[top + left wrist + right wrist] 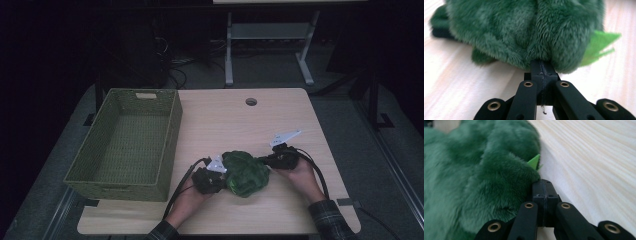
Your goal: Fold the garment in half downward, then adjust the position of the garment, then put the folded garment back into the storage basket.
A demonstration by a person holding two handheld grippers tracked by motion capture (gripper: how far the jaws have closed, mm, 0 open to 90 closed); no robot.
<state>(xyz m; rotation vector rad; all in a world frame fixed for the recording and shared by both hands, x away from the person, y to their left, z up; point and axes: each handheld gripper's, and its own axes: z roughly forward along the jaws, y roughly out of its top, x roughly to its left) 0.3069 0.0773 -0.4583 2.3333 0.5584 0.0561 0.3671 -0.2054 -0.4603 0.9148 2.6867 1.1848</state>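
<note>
From the high view, a green plush toy lies on the wooden worktop, toward its near edge and just right of a woven green basket. The left gripper meets the toy's left side and the right gripper its right, so the toy sits between the two.

In the left gripper view, the jaws are pressed together, their tips buried in the toy's fur at its lower edge; a thread hangs from the seam between them. A light green felt piece sticks out to the right.

In the right gripper view, the jaws are likewise pressed together, tips against the fur of the toy, which spreads to their left, beside a small light green spike. Whether fur is pinched, I cannot tell.
</note>
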